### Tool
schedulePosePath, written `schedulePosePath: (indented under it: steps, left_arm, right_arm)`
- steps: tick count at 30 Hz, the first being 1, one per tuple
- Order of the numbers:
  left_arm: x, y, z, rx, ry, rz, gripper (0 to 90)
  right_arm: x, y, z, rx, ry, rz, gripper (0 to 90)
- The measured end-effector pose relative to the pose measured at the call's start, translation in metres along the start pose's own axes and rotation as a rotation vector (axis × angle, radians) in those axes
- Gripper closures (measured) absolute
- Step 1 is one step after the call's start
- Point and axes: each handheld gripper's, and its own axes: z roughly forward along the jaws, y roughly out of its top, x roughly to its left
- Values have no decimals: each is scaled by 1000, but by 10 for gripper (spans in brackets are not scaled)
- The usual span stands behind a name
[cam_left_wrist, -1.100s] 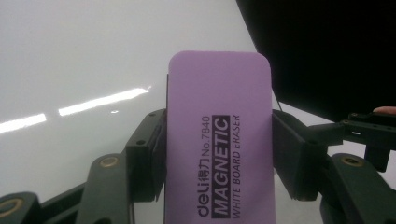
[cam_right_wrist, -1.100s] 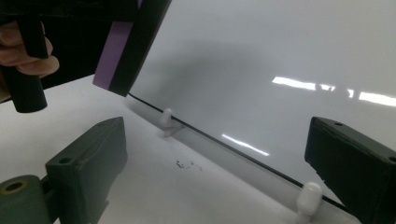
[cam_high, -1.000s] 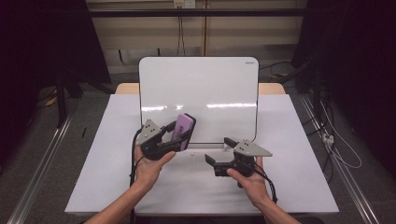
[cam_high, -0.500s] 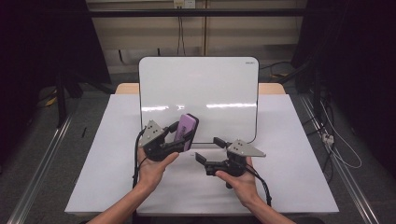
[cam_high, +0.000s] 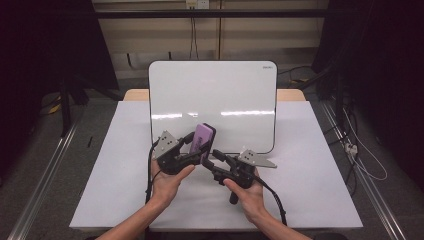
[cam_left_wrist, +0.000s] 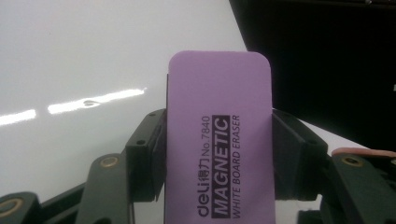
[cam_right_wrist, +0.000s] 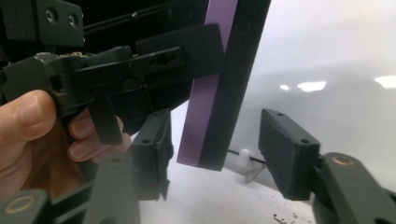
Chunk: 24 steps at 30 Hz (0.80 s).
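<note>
Since a second ago my right gripper (cam_high: 214, 156) has slid toward nine o'clock; its fingers (cam_right_wrist: 289, 156) stand apart, straddling the upright purple eraser's (cam_high: 202, 140) lower end, which my left gripper (cam_high: 192, 150) clamps.

A whiteboard (cam_high: 212, 100) stood propped at the back of the table (cam_high: 320, 165), behind both grippers. The left gripper (cam_high: 192, 150) was in front of the board's lower edge, with a whiteboard eraser (cam_high: 202, 141) upright between its jaws. The right gripper (cam_high: 216, 161) lay just to the right of it, its jaws on either side of the eraser's lower end without touching it.
</note>
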Motion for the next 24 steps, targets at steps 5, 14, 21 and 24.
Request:
schedulePosePath:
  steps: [5, 14, 21, 24]
  left_arm:
    - [-2, -1, 2, -9, -3, -2, 412]
    - [-2, -3, 3, -17, -2, -11, 411]
    - [-3, -4, 4, -19, -1, -12, 410]
    - [-2, -4, 4, -3, -5, -18, 409]
  right_arm:
    - [-2, -4, 6, -3, 2, 50, 508]
    - [-6, -1, 7, -12, 13, 76, 634]
    - [-6, 0, 6, -14, -2, 20, 648]
    - [-7, -1, 6, 0, -9, -6, 653]
